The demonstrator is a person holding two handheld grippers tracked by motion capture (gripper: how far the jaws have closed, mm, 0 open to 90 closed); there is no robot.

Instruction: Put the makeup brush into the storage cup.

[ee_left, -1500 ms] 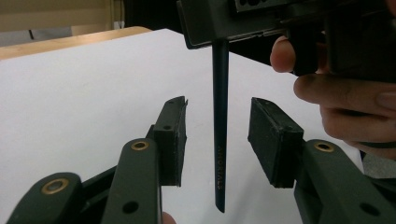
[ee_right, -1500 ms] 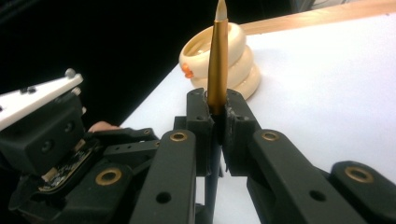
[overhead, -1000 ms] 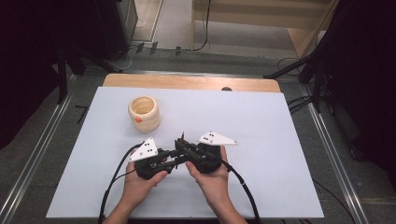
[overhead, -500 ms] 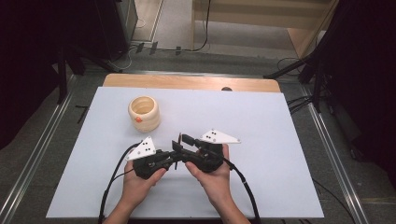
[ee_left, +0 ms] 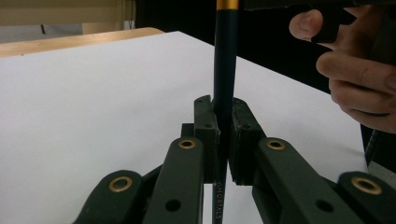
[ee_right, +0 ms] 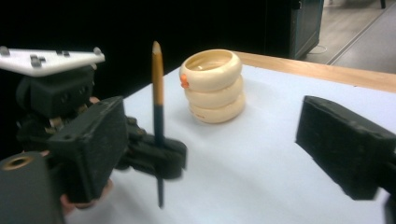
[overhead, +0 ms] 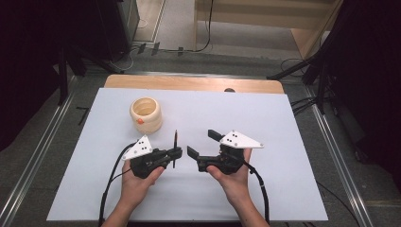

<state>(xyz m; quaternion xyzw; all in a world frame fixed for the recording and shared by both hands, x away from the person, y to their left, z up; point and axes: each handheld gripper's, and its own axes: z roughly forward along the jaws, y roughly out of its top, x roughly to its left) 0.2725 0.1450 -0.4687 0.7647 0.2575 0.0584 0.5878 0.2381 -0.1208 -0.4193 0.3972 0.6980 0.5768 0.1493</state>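
Left gripper [overhead: 176,153] clamped tight on the pencil [overhead: 175,147], which stands upright between its pads over the white table [overhead: 283,123]; right gripper [overhead: 202,144] just beside it, jaws just opened wide, nothing between them; cream holder [overhead: 146,114] behind, well apart.

The pencil [overhead: 175,147] is dark blue-green with a gold band near one end, slim and straight. It stands roughly upright above the white table, clamped partway along its shaft between two black pads, tip end pointing down. The cream ringed holder lies well apart, farther back to the left.
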